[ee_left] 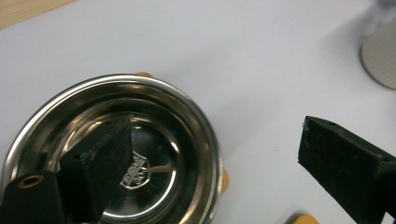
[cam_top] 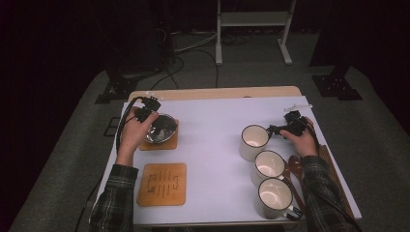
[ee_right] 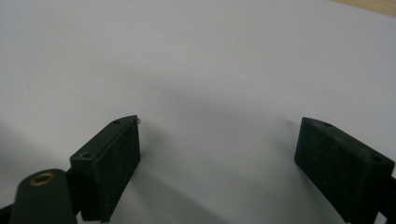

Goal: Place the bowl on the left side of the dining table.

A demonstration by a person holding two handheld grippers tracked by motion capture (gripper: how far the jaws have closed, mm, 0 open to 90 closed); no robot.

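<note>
A shiny steel bowl (cam_top: 163,128) sits on a wooden coaster (cam_top: 167,143) at the table's left. My left gripper (cam_top: 153,121) hovers over its near rim. In the left gripper view the gripper (ee_left: 217,135) is open, with one jaw inside the bowl (ee_left: 154,116) and the other outside over the white tabletop, so the rim lies between them. Three white mugs (cam_top: 254,141) (cam_top: 269,166) (cam_top: 275,197) stand in a row at the right. My right gripper (cam_top: 276,129) is beside the far mug's handle; in its own view the gripper (ee_right: 219,135) is open over bare white surface, holding nothing.
A second wooden coaster (cam_top: 162,184) lies near the front left edge. Wooden spoons (cam_top: 294,166) rest to the right of the mugs. A mug's side (ee_left: 380,56) shows far off in the left gripper view. The white sheet (cam_top: 212,145) covers a wooden table.
</note>
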